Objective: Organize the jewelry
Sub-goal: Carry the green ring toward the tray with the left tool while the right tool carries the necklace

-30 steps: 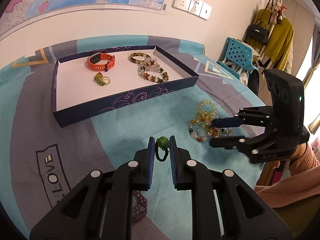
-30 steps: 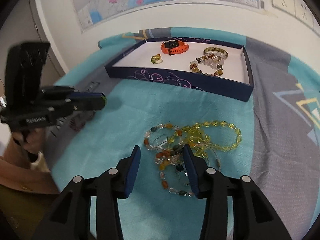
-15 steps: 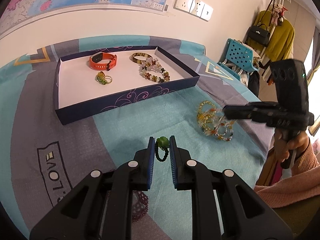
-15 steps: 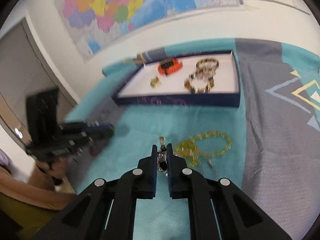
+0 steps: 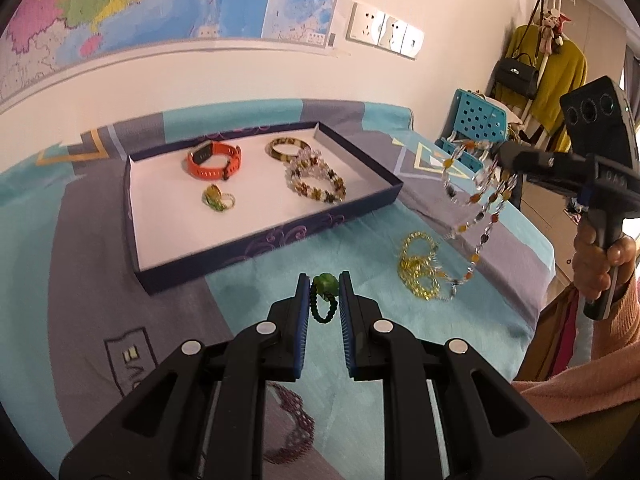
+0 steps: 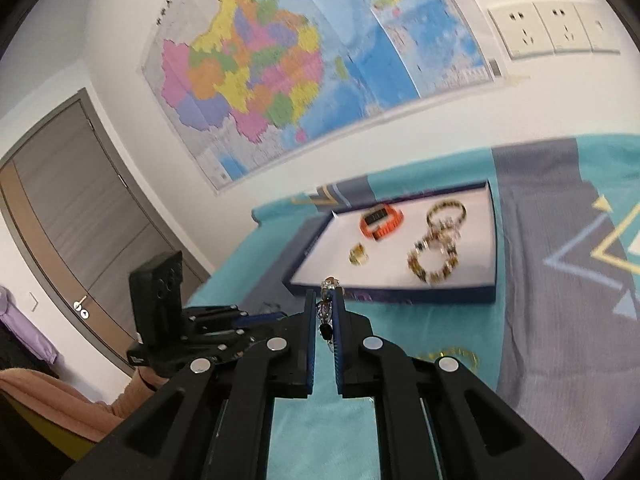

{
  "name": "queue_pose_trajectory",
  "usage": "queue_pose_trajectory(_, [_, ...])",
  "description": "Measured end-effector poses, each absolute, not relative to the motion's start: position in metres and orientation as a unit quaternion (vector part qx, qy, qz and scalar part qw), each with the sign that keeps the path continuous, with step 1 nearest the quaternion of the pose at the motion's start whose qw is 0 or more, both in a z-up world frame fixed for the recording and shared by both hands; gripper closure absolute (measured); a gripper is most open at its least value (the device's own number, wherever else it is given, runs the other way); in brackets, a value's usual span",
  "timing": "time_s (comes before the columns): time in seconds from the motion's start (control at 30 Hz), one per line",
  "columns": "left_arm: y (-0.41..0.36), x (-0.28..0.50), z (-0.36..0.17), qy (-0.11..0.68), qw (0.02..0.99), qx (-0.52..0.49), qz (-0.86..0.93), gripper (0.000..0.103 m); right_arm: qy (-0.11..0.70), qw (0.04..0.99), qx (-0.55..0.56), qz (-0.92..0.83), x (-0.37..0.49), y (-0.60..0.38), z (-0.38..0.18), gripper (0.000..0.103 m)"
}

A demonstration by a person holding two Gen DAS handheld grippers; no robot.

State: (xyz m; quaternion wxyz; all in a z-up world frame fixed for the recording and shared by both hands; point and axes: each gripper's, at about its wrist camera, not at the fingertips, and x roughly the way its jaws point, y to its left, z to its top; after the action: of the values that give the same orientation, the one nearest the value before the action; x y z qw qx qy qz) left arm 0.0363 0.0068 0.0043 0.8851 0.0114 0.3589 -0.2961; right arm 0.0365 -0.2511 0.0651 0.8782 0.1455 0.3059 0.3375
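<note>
We hold a tool in each hand above a bench covered with a teal and grey cloth (image 5: 120, 264). Our left tool (image 5: 325, 294) is clenched on a green beaded ring (image 5: 324, 285), whose small dark loop hangs between the blue pads just above the cloth. Our right tool (image 6: 325, 312) is clamped tight on a long necklace of clear and amber beads (image 5: 480, 200); in the left wrist view the strand dangles in loops from the tool's tip, lifted off the bench, with its lowest beads near a yellow beaded bracelet (image 5: 418, 266) that lies on the teal cloth. A hand (image 5: 600, 264) in a pink sleeve grips the right tool's handle.

Farther back sits a shallow dark blue tray (image 5: 256, 240) with a white floor. Inside it lie an orange watch (image 5: 214, 159), a brown bangle (image 5: 289, 147), a multicoloured bead bracelet (image 5: 316, 178) just beside the bangle, and a small green ring (image 5: 218, 199) apart from them. A purple beaded bracelet (image 5: 294, 416) lies on the cloth beneath our left tool.
</note>
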Motion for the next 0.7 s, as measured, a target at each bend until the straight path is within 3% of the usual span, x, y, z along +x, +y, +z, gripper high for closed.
queue_pose_trajectory(0.7, [0.011, 0.098, 0.032, 0.338, 0.904, 0.031, -0.26, 0.088, 0.261, 0.898, 0.126, 0.331, 0.097, -0.244, 0.111, 0.097])
